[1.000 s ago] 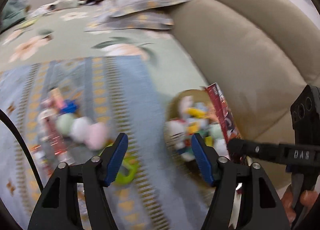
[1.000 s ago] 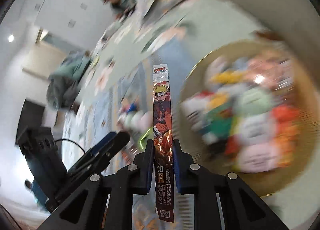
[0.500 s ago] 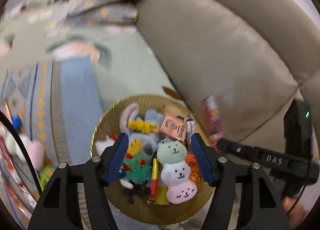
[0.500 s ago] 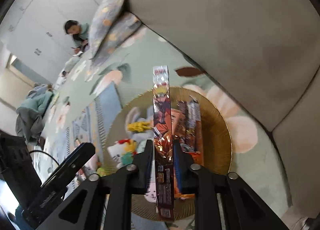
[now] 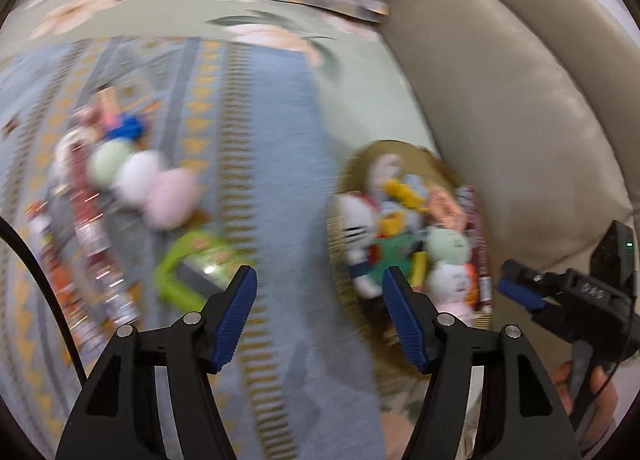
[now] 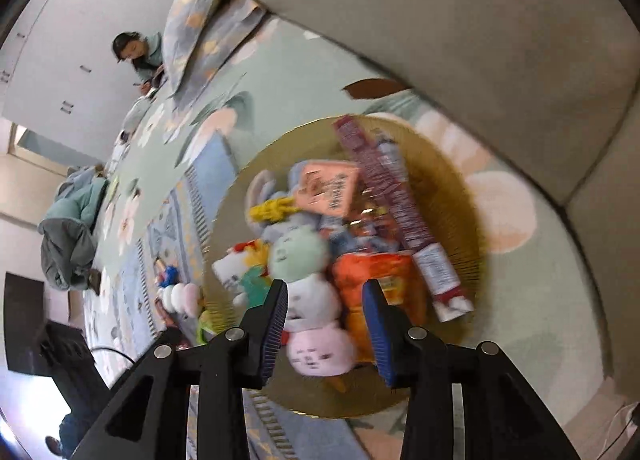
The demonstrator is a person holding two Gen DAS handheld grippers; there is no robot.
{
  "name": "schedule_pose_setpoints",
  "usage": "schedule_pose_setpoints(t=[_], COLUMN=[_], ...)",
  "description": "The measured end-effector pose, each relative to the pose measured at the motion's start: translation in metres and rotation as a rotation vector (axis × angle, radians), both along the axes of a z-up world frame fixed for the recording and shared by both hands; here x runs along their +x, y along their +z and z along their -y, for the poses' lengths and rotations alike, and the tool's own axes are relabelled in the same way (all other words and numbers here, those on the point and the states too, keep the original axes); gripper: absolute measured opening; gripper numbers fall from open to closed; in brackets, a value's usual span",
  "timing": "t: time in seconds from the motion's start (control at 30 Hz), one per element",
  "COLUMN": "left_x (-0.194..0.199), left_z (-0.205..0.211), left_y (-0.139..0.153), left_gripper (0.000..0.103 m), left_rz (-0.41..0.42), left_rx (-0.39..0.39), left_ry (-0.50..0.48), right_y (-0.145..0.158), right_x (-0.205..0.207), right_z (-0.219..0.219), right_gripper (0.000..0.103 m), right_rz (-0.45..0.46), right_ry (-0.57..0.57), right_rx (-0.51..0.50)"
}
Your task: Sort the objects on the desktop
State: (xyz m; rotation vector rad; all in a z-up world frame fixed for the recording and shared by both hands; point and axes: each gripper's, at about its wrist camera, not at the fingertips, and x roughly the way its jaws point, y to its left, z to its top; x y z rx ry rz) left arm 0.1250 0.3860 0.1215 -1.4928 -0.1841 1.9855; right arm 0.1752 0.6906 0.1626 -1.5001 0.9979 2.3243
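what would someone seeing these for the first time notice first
The gold round tray, heaped with plush toys and snack packets, fills the middle of the right wrist view, just beyond the open right gripper. In front sits a stacked plush in green, white and pink. In the blurred left wrist view, the open left gripper hangs over the blue patterned mat, with a loose pile still lying to its left.

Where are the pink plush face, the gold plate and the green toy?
pink plush face (image 6: 320,352), right wrist view, its middle.
gold plate (image 6: 460,196), right wrist view, bare rim.
green toy (image 5: 168,284), left wrist view, green edge.
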Motion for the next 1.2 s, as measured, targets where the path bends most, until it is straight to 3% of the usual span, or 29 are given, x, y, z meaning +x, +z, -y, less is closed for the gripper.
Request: schedule_pose_setpoints(t=[0.17,0.47,0.77,0.9,0.97,1.1,1.2], left_x=[-0.011,-0.028,-0.043,-0.04,-0.038,-0.041,-0.045], left_z=[0.057,0.131,0.144,0.129,0.129,0.144,0.158], left_y=[-0.015,-0.04,-0.091,-0.091,-0.09,-0.088,-0.086], left_gripper=[0.063,0.063,0.063,0.063,0.058,0.031,0.023], left_rz=[0.018,0.037,0.057,-0.044,-0.069,-0.071,-0.066], left_rx=[-0.075,-0.134,-0.218,-0.292,-0.299,-0.276,-0.279], left_ry=[0.153,0.366,0.454,0.424,0.408,0.367,0.32], right_y=[0.002,-0.022,-0.042,-0.049,-0.052,-0.058,-0.064], right_x=[-0.022,-0.06,-0.077,-0.083,-0.085,-0.09,-0.099], right_z=[0.043,0.139,0.197,0.207,0.211,0.224,0.239], right_gripper=[0.038,0.038,0.038,0.038,0.038,0.038,0.038], right_rz=[-0.024,0.017,0.065,0.089,0.095,0.097,0.096], right_ry=[0.111,0.338,0.454,0.475,0.483,0.503,0.541], right_rx=[-0.01,-0.081,-0.095,-0.089,-0.087,-0.088,-0.082])
